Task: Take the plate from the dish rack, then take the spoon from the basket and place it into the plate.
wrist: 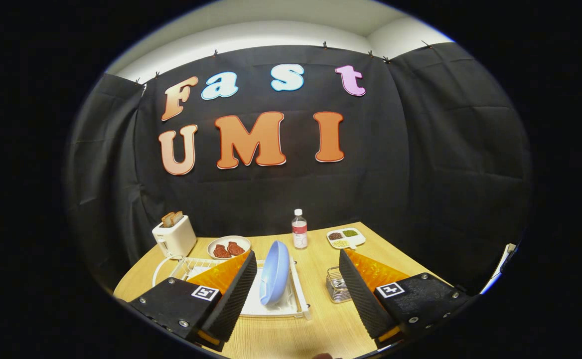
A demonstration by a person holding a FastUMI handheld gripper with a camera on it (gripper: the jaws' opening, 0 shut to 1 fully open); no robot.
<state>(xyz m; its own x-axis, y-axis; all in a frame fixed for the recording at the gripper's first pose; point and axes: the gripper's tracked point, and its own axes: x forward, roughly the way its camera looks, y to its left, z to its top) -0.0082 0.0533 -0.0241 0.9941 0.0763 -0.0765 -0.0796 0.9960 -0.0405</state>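
A light blue plate [274, 272] stands on edge in a white dish rack [298, 294] on the wooden table. It lies between my two fingers and a little beyond them, nearer the left finger. A small wire basket [337, 285] sits just right of the rack, close to the right finger; metal cutlery shows inside it, though I cannot make out a spoon. My gripper [297, 262] is open wide above the table's near side, holding nothing.
A white toaster [174, 235] with toast stands at the back left. A white plate [228, 247] with red pieces sits behind the rack. A small bottle [299, 229] and a divided snack tray [346, 237] stand at the back.
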